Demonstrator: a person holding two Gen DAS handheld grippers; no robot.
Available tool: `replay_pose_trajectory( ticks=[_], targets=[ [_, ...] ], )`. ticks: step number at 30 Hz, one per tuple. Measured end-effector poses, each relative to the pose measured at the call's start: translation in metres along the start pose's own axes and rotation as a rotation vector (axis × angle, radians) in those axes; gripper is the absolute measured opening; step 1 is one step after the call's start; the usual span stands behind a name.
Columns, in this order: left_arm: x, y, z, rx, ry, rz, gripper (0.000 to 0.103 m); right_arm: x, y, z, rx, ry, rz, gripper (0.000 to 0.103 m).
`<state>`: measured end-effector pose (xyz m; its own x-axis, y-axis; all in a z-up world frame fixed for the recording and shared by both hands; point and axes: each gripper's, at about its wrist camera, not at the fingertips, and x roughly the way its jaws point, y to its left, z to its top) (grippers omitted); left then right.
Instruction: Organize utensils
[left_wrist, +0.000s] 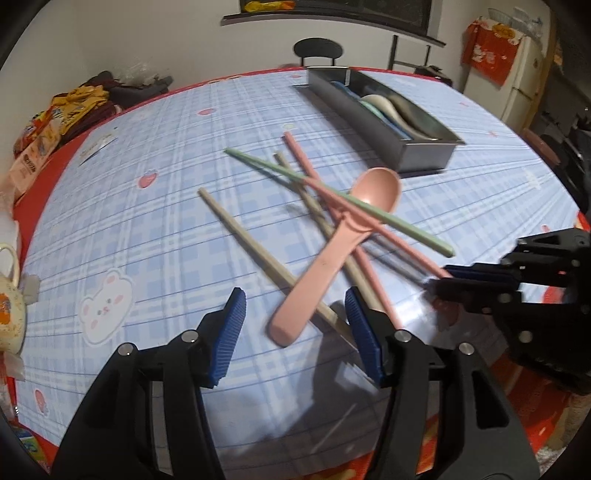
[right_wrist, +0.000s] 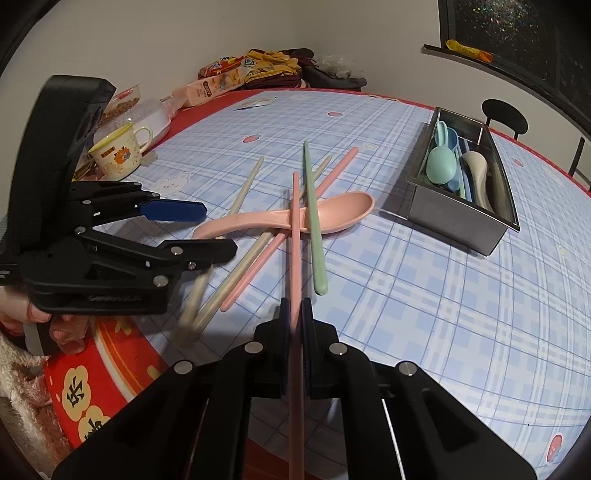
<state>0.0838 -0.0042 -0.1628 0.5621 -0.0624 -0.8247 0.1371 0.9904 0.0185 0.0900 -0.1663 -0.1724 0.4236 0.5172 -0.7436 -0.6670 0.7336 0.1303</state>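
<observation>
Pink plastic is what the right gripper (right_wrist: 295, 314) is clenched on: its two fingers (right_wrist: 283, 332) pinch a pink chopstick (right_wrist: 295, 229) near one end, and the stick runs straight out from between them and ends on the pink spoon (right_wrist: 295, 218), whose handle it crosses. Everything else is placed here against that spoon. It lies on the blue checked desk (right_wrist: 406, 314) with its bowl turned toward the steel utensil box (right_wrist: 461, 221), which stands a little beyond the bowl and already holds a blue-green spoon (right_wrist: 441, 166), a cream spoon (right_wrist: 480, 173) and others.

A green chopstick (right_wrist: 314, 221) lies across the spoon next to the held one. A second pink chopstick (right_wrist: 284, 236) passes under the spoon's handle, and two beige chopsticks (right_wrist: 240, 195) lie on the handle side, one of them reaching under it.

In the left wrist view, the left gripper (left_wrist: 295, 314) is released, with its blue-padded fingers (left_wrist: 231, 325) spread apart. The tail of the spoon's handle (left_wrist: 295, 317) lies in the gap between them, nearer the right-hand finger, and neither pad touches it (a beige chopstick also runs through the same gap, beneath the handle). A yellow mug (right_wrist: 120, 155) stands well off from the spoon, on its handle side, at the desk's edge.
</observation>
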Motion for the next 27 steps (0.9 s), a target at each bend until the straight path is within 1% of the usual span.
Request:
replay_pose_trajectory(
  ticks=[4,6,12,17,20,22,25,27],
  targets=[
    [0.002,0.01,-0.002,-0.015,0.013,0.028,0.057,0.0,-0.002,0.0,0.01,-0.001,0.004,0.006],
    [0.001,0.013,-0.003,-0.012,0.012,0.032,0.058,0.0,-0.002,-0.001,0.011,-0.001,0.004,0.006],
    [-0.005,0.022,-0.01,0.011,0.014,0.056,0.059,-0.002,-0.003,-0.001,0.016,-0.004,0.004,0.006],
    [-0.012,0.047,-0.019,-0.016,0.021,0.097,0.059,-0.002,-0.003,-0.001,0.019,-0.003,0.001,0.006],
    [-0.012,0.056,-0.019,-0.031,0.025,0.1,0.056,-0.001,-0.003,-0.002,0.019,0.0,-0.002,0.006],
    [-0.011,0.056,-0.017,-0.022,0.024,0.102,0.053,-0.001,-0.003,-0.001,0.019,0.002,-0.004,0.006],
    [-0.007,0.05,-0.011,0.004,0.008,0.109,0.046,-0.001,-0.003,-0.001,0.019,0.003,-0.008,0.006],
    [-0.004,0.049,-0.008,-0.003,-0.003,0.09,0.038,0.0,-0.003,-0.001,0.021,0.003,-0.009,0.006]
  ],
)
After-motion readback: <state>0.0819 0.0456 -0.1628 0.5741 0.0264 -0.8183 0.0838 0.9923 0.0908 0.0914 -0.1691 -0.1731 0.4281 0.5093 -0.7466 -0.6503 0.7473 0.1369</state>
